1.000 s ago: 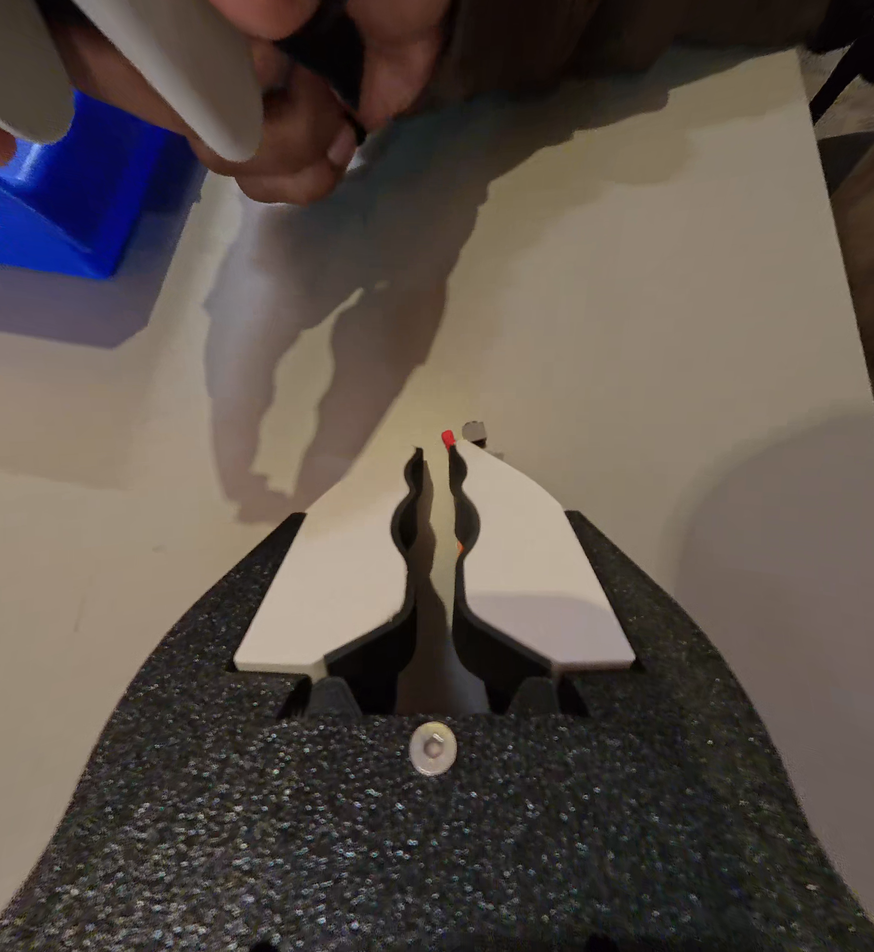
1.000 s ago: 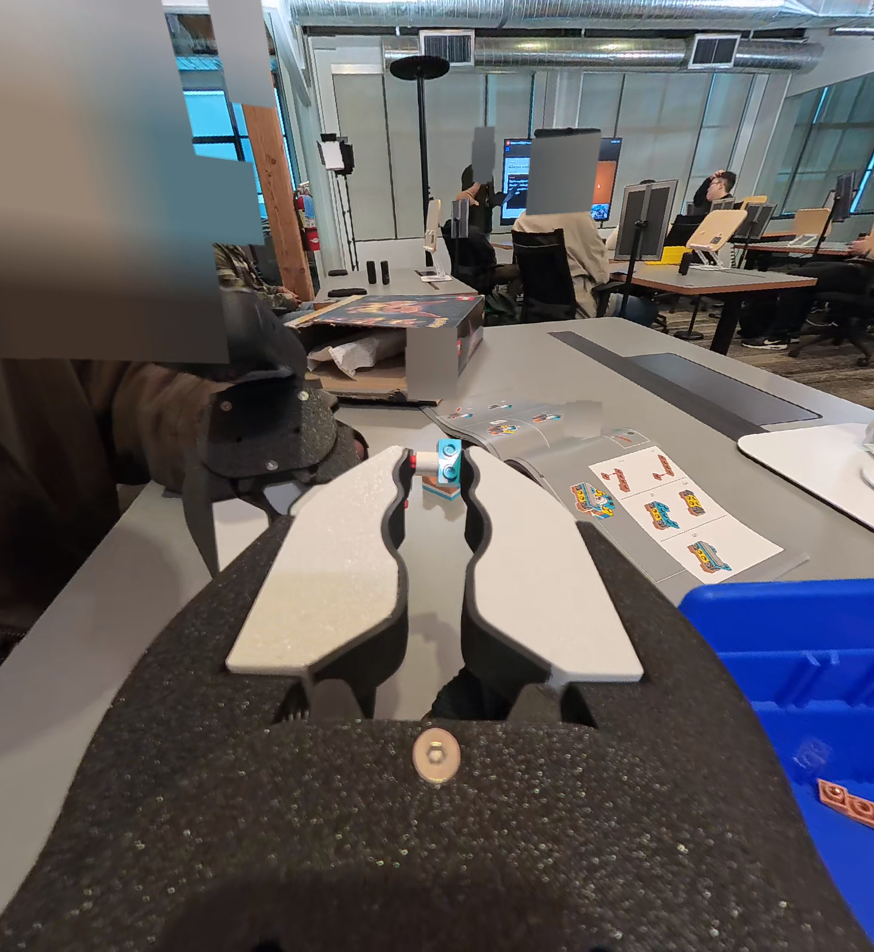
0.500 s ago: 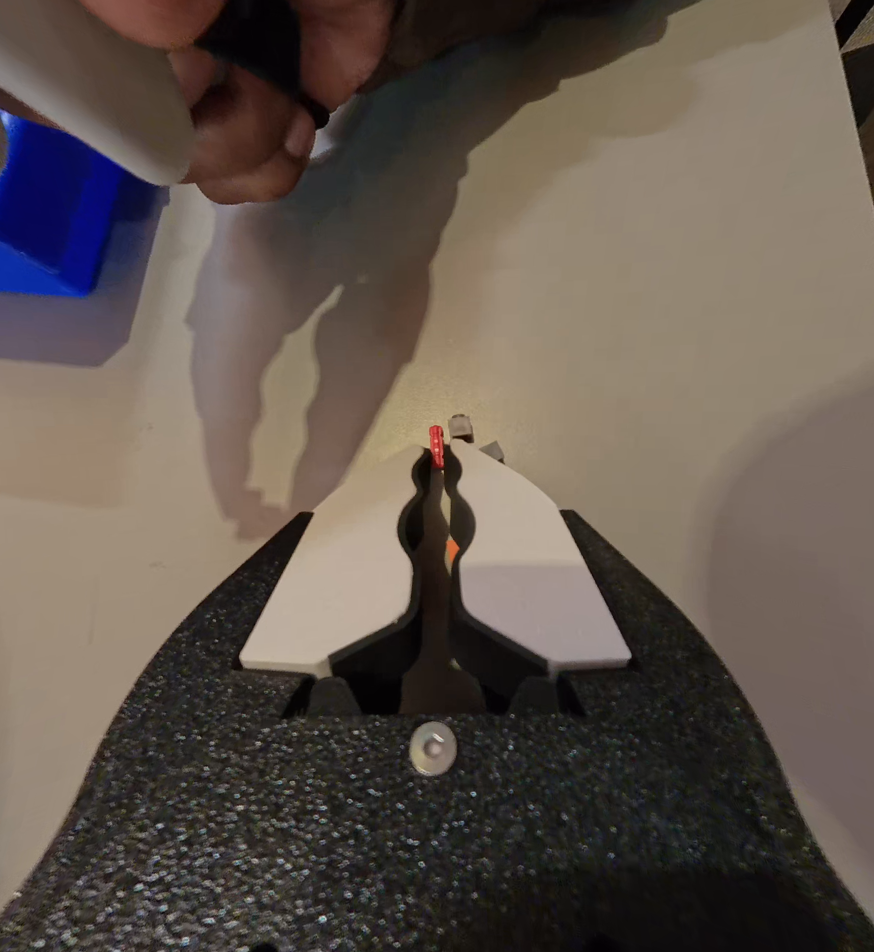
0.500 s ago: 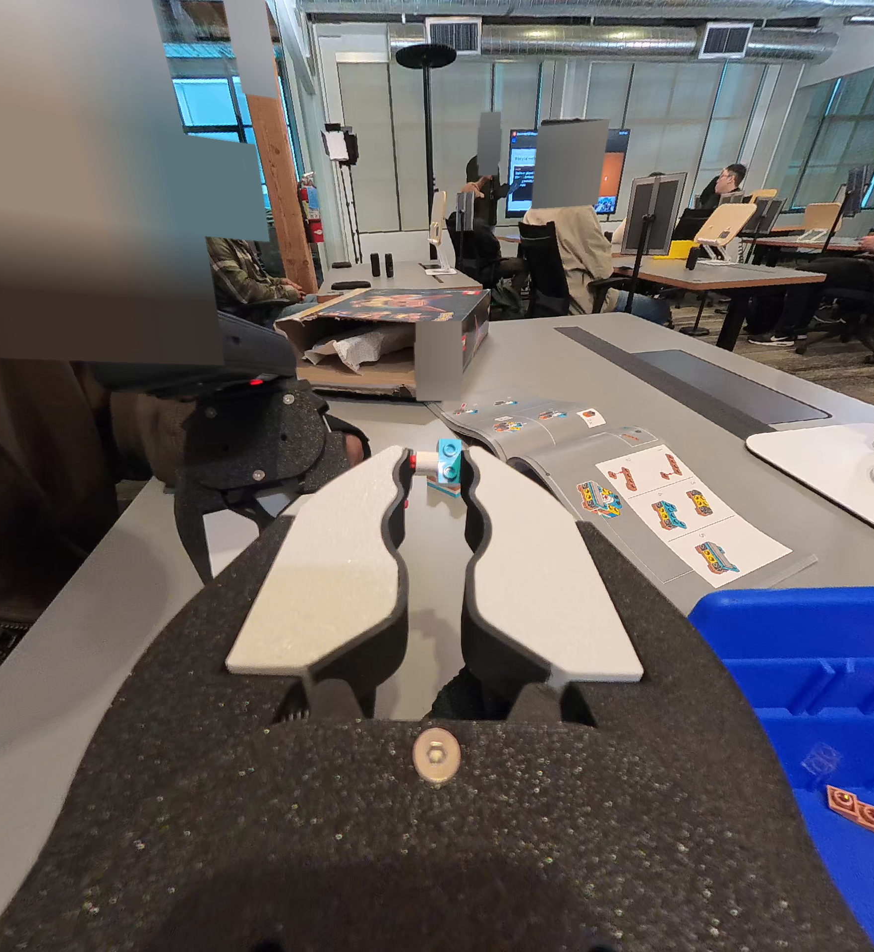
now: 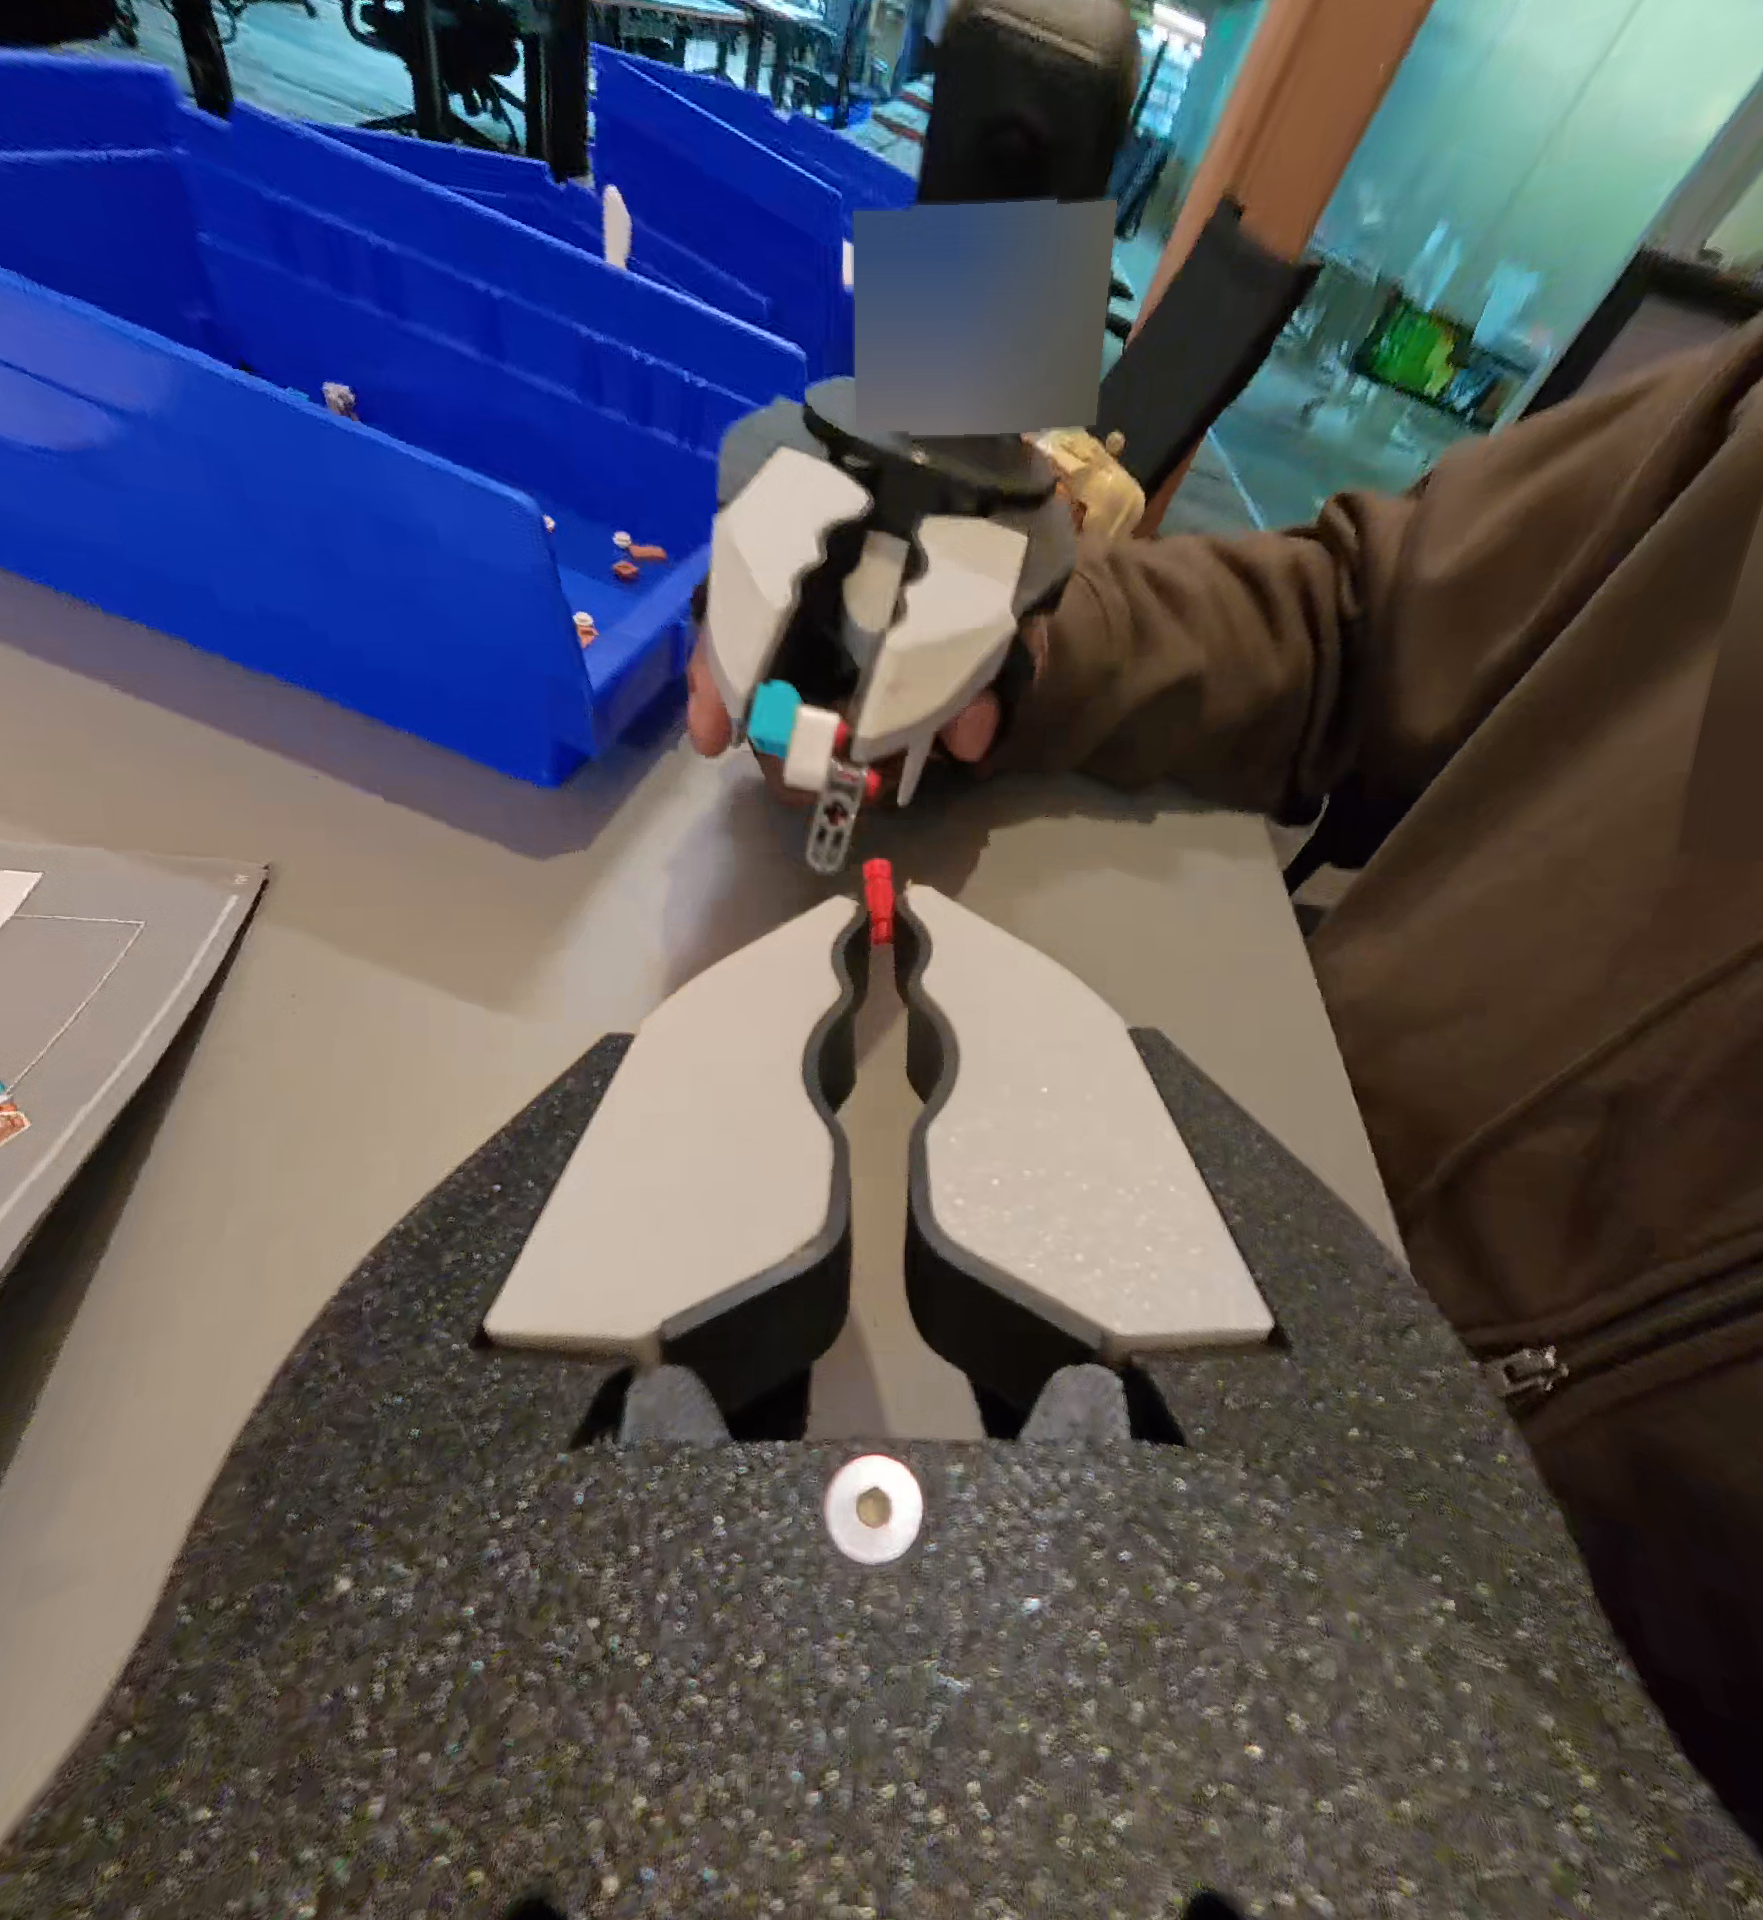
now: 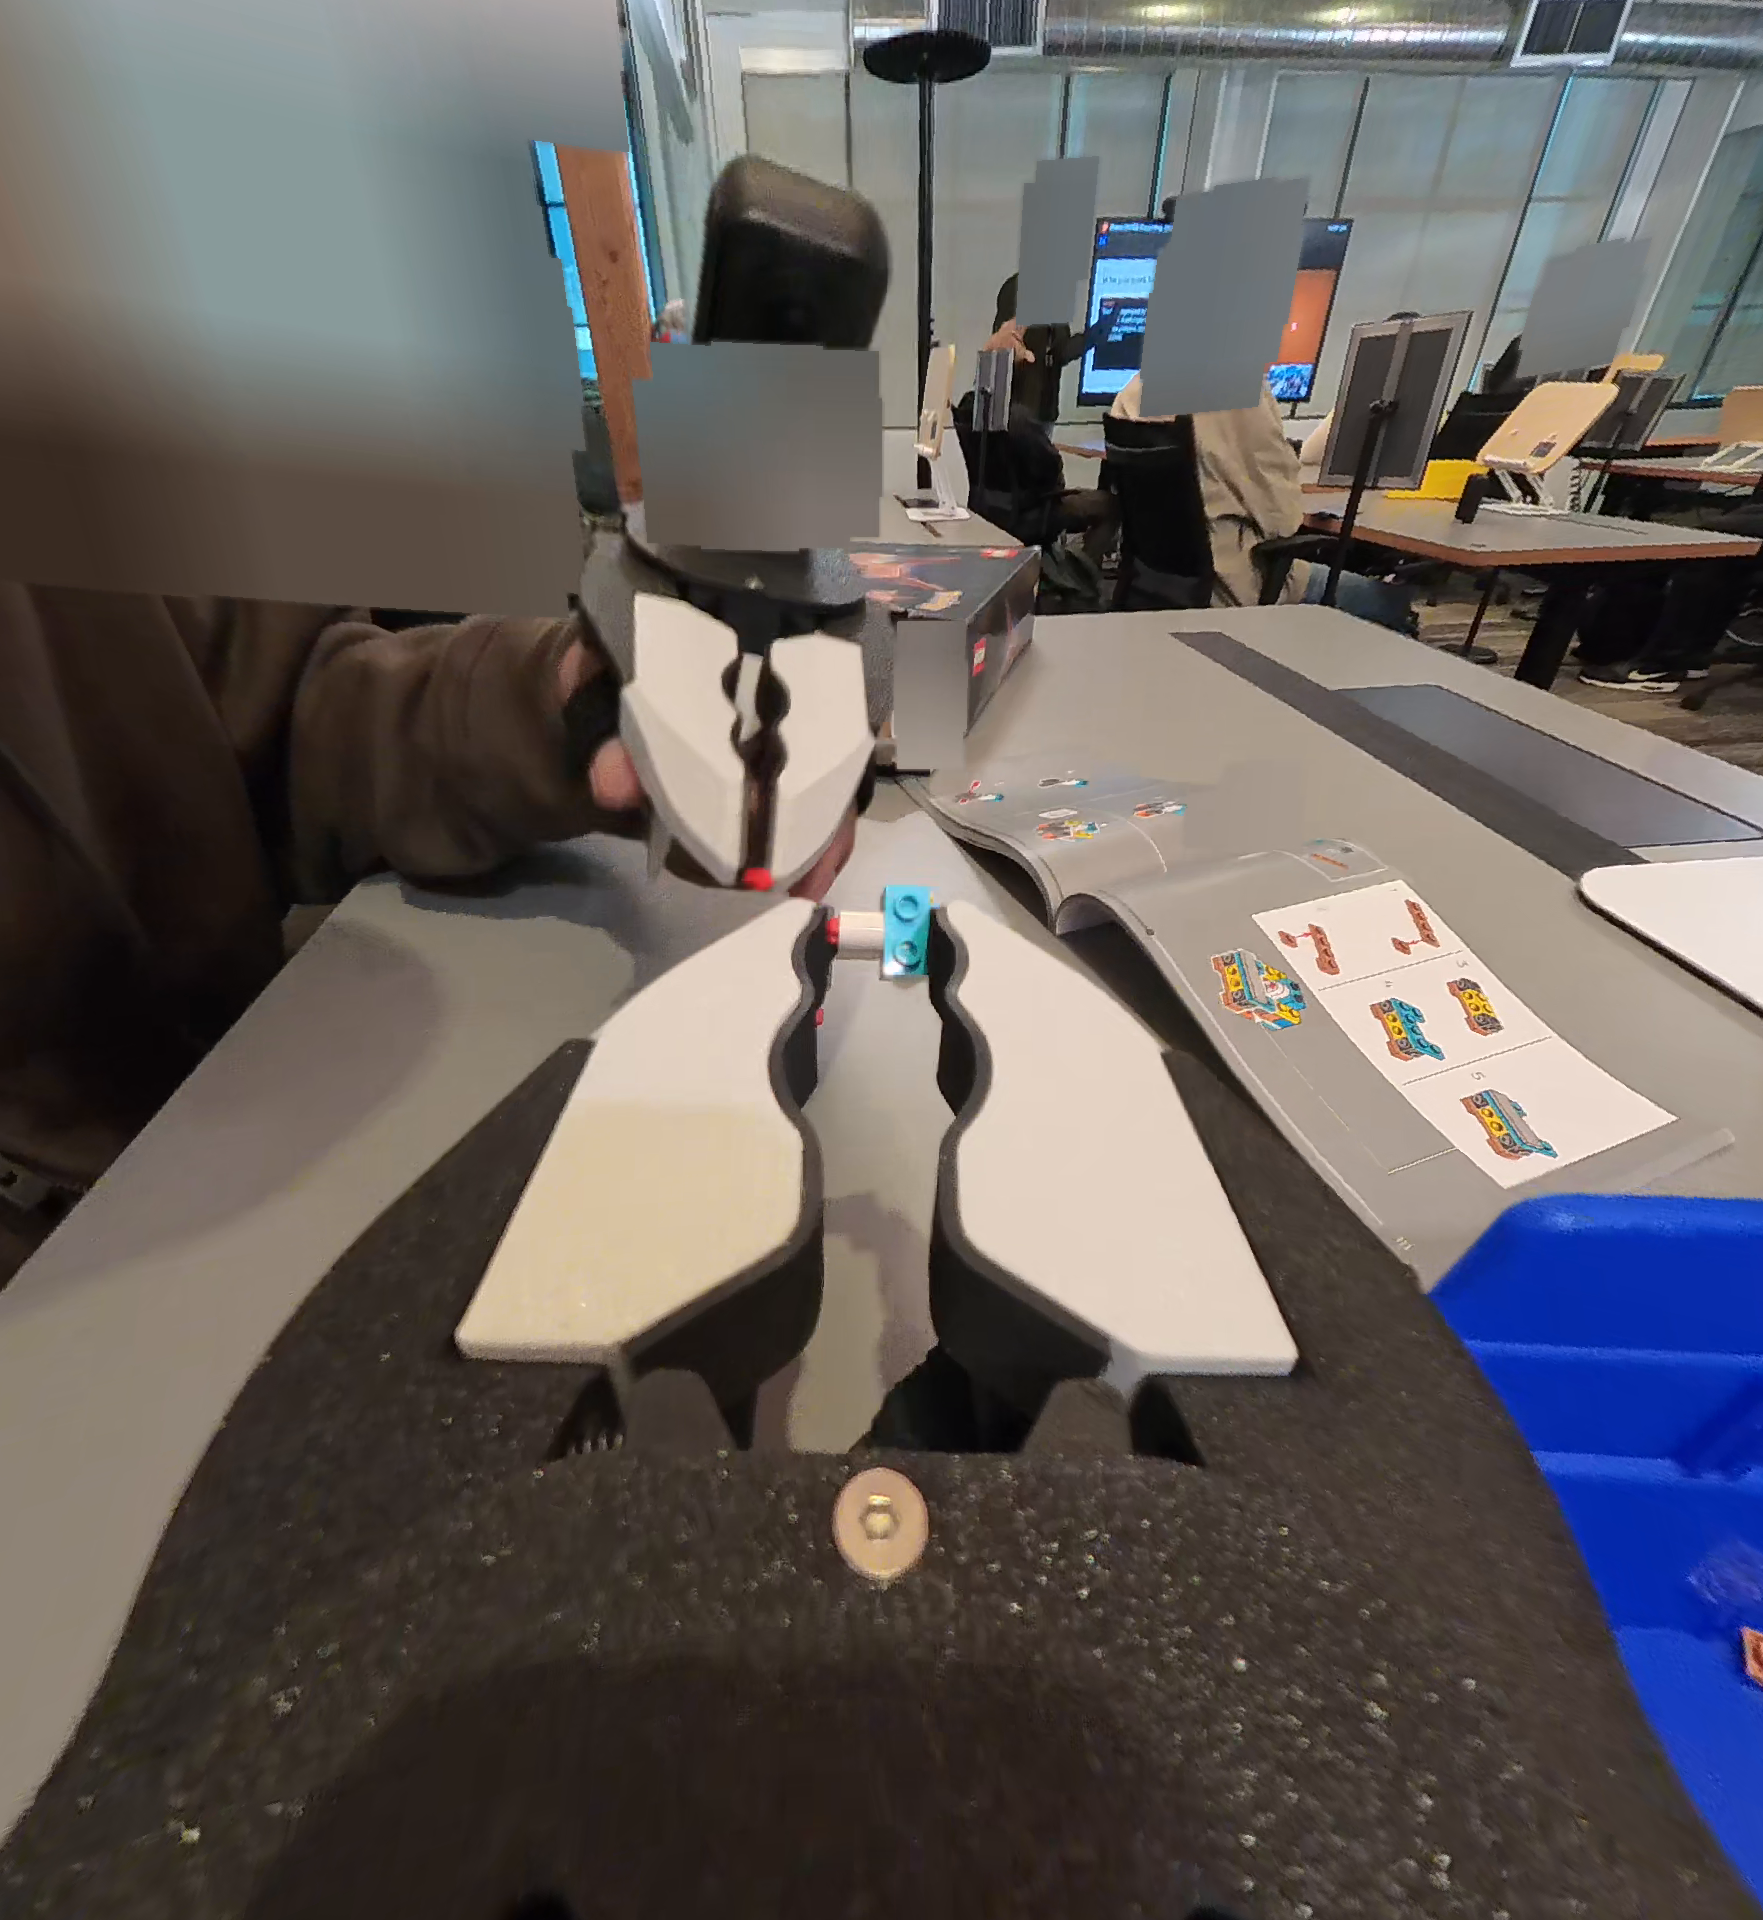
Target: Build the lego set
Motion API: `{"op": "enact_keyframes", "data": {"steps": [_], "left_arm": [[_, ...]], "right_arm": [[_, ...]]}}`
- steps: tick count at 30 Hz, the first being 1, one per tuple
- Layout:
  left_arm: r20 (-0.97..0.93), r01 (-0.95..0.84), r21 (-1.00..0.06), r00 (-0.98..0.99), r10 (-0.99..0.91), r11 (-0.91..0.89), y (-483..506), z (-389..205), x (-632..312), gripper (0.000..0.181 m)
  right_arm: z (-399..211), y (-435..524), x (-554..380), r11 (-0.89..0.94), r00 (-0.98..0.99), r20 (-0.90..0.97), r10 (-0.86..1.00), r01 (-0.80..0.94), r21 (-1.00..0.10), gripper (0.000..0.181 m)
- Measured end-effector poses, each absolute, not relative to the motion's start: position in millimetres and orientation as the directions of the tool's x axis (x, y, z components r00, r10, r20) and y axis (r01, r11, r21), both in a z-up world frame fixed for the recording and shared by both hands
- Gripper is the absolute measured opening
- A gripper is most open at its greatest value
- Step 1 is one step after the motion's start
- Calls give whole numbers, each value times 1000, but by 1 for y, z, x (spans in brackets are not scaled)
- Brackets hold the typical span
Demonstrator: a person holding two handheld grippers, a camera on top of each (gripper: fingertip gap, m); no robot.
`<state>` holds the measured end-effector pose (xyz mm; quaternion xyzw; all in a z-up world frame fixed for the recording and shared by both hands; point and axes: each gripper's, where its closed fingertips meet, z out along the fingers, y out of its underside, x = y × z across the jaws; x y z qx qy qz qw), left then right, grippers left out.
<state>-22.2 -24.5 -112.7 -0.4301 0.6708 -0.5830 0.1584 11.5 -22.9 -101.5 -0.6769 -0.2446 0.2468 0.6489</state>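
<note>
My left gripper (image 5: 879, 914) is shut on a small red pin (image 5: 877, 900) that sticks out past its tips. My right gripper (image 6: 882, 935) is shut on a small assembly (image 6: 892, 932) of a teal brick, a white piece and a red end. In the left wrist view that assembly (image 5: 800, 734) shows with a grey beam hanging below it, held in the right gripper (image 5: 804, 743) just beyond the red pin. In the right wrist view the left gripper (image 6: 752, 871) faces me, its red pin (image 6: 752, 878) close to the assembly. Both are held above the grey table (image 5: 389, 997).
Blue parts bins (image 5: 285, 447) with loose small pieces stand at the left; one bin (image 6: 1687, 1434) holds brown plates. An open instruction booklet (image 6: 1324, 966) lies on the table, with a set box (image 6: 960, 634) behind. A brown sleeve (image 5: 1479, 831) fills the right side. Some 4 cm of space lies between my two pairs of fingers.
My left gripper closed on the red pin, lifted off the table and tilted up to face the right gripper. The right gripper kept hold of its assembly.
</note>
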Motion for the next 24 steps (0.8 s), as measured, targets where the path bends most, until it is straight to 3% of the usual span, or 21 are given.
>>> {"op": "enact_keyframes", "data": {"steps": [5,9,14,24], "left_arm": [[307,-461,-887,-532,-789,-34,-18,-133,-18,4],[291,-511,-859,-506,-812,11,-16,-149,-17,4],[295,-564,-824,-497,-816,46,-20,-165,-18,4],[310,-592,-804,-494,-812,53,-22,-176,-18,4]], "right_arm": [[-138,-17,9,-206,768,18,640,194,-959,18],[-172,-16,11,-374,778,49,626,355,-857,18],[-188,-17,8,-480,790,-15,613,358,-801,19],[-189,-16,9,-490,793,-36,607,338,-803,19]]}}
